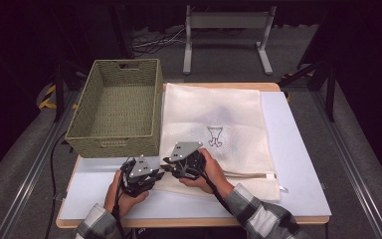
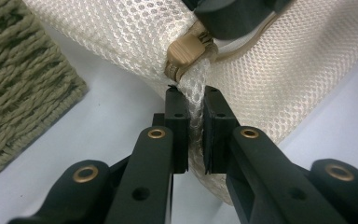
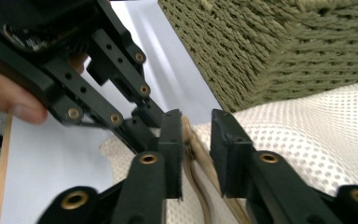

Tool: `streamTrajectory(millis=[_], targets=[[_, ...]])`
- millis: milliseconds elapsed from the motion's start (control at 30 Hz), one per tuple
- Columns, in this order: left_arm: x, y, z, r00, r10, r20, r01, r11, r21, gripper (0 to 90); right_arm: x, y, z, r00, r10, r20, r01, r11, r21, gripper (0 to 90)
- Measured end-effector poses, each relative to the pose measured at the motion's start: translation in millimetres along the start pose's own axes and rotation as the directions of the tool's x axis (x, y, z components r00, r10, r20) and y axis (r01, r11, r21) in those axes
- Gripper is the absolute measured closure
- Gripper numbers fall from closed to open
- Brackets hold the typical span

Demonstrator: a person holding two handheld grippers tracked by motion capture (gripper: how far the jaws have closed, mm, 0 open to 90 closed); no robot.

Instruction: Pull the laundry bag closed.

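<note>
left gripper [image 2: 196, 100] pinching mesh bag [image 2: 121, 42] corner

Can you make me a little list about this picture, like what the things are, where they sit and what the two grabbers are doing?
bag: white mesh laundry bag, flat on the table
basket: green woven basket, left of the bag
left gripper: shut on the bag's mesh corner, beside the tan zipper pull
right gripper: jaws a little apart around the tan zipper, not clearly pressing on it
hands: both at the bag's near left corner
</note>
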State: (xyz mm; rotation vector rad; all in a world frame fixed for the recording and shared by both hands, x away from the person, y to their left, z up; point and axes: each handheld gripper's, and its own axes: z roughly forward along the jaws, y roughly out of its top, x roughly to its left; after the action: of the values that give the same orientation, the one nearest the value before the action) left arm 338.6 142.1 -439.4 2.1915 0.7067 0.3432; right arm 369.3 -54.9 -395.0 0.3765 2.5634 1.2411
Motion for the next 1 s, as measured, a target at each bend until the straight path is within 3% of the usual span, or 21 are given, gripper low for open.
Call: streamTrajectory(millis=[267,433,567,833,1000], targets=[[-1.0,0.2,0.9,1.0000,0.009,0.003,-0.009,0.9999,0.006,83.0,4.4,3.7,14.3,0.9997,-0.024,-0.003,0.025,0.999,0.030,72.5],[-0.9,0.1,1.3,1.0000,0.009,0.003,-0.009,0.9999,0.011,83.0,2.8,4.5,16.9,0.9996,-0.024,-0.017,0.024,0.999,0.034,81.2],[-0.2,0.0,1.1,1.0000,0.007,-0.001,-0.007,0.9999,0.009,82.9,1.5,3.8,13.1,0.9995,-0.025,-0.018,0.026,0.999,0.025,81.7],[0.9,-0.3,1.2,1.0000,0.005,-0.004,-0.005,0.9998,0.017,82.6,-5.5,-6.3,-2.6,0.9989,0.019,-0.042,-0.019,1.000,0.002,81.7],[1.2,0.3,-1.0,1.0000,-0.003,-0.002,0.003,1.0000,0.004,82.5,-7.6,-12.4,-7.5,0.9989,0.016,-0.044,-0.015,1.000,0.017,81.5]])
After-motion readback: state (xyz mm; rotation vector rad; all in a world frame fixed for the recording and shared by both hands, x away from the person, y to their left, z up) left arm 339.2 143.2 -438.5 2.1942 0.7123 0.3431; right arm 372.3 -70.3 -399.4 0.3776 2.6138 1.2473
